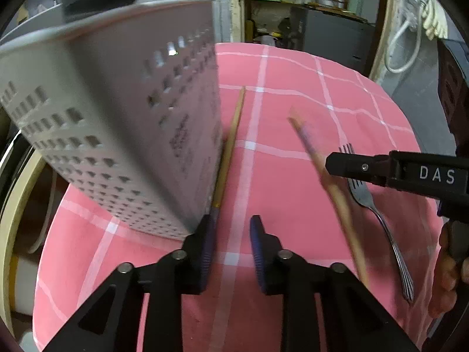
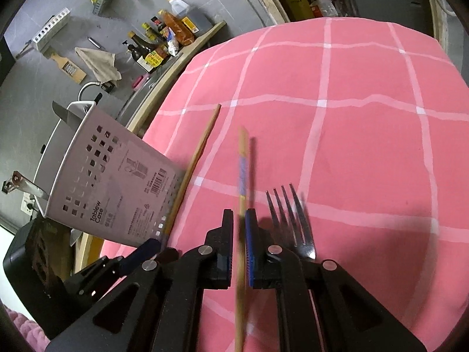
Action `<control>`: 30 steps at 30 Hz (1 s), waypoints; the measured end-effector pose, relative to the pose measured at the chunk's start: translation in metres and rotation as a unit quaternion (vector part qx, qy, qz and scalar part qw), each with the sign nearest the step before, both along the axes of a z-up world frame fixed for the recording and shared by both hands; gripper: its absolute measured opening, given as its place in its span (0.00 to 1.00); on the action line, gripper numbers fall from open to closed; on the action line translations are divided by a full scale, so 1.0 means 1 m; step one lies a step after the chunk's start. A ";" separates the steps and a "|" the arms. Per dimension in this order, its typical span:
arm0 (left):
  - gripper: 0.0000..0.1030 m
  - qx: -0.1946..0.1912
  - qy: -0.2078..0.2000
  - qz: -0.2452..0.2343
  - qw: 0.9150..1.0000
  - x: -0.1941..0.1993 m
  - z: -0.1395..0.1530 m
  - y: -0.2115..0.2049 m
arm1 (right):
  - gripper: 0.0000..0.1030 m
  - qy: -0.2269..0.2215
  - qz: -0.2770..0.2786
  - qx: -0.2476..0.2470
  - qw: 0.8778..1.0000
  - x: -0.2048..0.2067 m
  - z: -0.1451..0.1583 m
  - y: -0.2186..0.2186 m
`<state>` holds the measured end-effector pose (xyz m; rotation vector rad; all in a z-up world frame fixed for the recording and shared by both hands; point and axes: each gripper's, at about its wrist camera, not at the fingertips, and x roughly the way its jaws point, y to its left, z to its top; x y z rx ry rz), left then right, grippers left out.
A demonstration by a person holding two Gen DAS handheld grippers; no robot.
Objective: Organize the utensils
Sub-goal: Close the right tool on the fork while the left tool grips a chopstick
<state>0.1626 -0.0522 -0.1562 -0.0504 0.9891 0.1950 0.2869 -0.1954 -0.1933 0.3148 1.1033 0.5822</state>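
Left wrist view: the left hand-held gripper (image 1: 231, 252) has its blue-padded jaws apart with only pink white-checked tablecloth (image 1: 293, 82) between them. Its left pad touches the lower corner of a tilted white perforated plastic utensil holder (image 1: 117, 111); whether it presses there I cannot tell. The holder's top is cut off by the picture edge, and its printed label is too blurred to read. A plain wooden chopstick (image 1: 231, 138) lies on the table just beside the holder, ahead of the left pad. To the right, a second wooden chopstick with a pale patterned band (image 1: 328, 176) is lifted and motion-blurred, crossed by the tip of the right hand-held gripper (image 1: 337, 164), whose side reads "DAS". Beyond that, a steel fork (image 1: 381, 220) lies on the cloth, partly hidden.

Right wrist view: the right hand-held gripper (image 2: 241, 234) is clamped on the banded chopstick (image 2: 242, 170), which sticks out ahead of and behind the pads. The fork's tines (image 2: 290, 217) show just right of the gripper; its handle is hidden beneath. Ahead to the left, the holder (image 2: 117, 182) shows "Tablew Case" and a barcode, smaller print illegible; the plain chopstick (image 2: 199, 152) lies alongside it. Only this view shows bottles (image 2: 158, 41) on a ledge beyond.
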 end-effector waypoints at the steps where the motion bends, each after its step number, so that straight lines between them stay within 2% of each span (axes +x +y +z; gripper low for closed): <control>1: 0.29 0.003 0.002 -0.004 1.000 0.000 0.000 -0.002 | 0.11 -0.001 0.000 -0.001 1.000 -0.001 0.002 -0.002; 2: 0.33 0.010 0.005 -0.009 1.000 0.001 -0.001 -0.005 | 0.15 -0.004 -0.001 -0.003 1.000 -0.003 0.004 -0.005; 4: 0.33 0.025 0.014 -0.011 1.000 0.002 -0.001 -0.011 | 0.19 -0.009 -0.003 -0.005 1.000 -0.006 0.008 -0.009; 9: 0.40 0.032 0.027 0.010 0.999 -0.014 -0.002 -0.013 | 0.19 -0.025 -0.014 -0.017 0.999 -0.016 0.018 -0.024; 12: 0.45 0.020 0.027 0.029 0.999 -0.018 -0.001 -0.005 | 0.19 -0.026 -0.021 -0.028 0.999 -0.019 0.019 -0.032; 16: 0.45 0.011 0.026 0.047 0.998 -0.012 -0.005 0.006 | 0.19 -0.018 -0.021 -0.064 0.998 -0.021 0.010 -0.037; 20: 0.35 -0.012 0.024 0.055 0.998 -0.008 -0.006 0.010 | 0.19 -0.018 -0.007 -0.079 0.997 -0.014 0.006 -0.038; 25: 0.27 -0.023 0.023 0.059 0.998 -0.008 -0.008 0.008 | 0.19 -0.027 0.027 -0.088 0.995 0.003 0.008 -0.025; 28: 0.10 -0.026 0.024 0.049 0.998 -0.010 -0.008 0.005 | 0.19 -0.027 0.054 -0.085 0.995 0.013 0.010 -0.019; 30: 0.08 -0.025 0.025 0.044 0.998 -0.013 -0.009 0.002 | 0.19 -0.022 0.077 -0.074 0.994 0.022 0.009 -0.015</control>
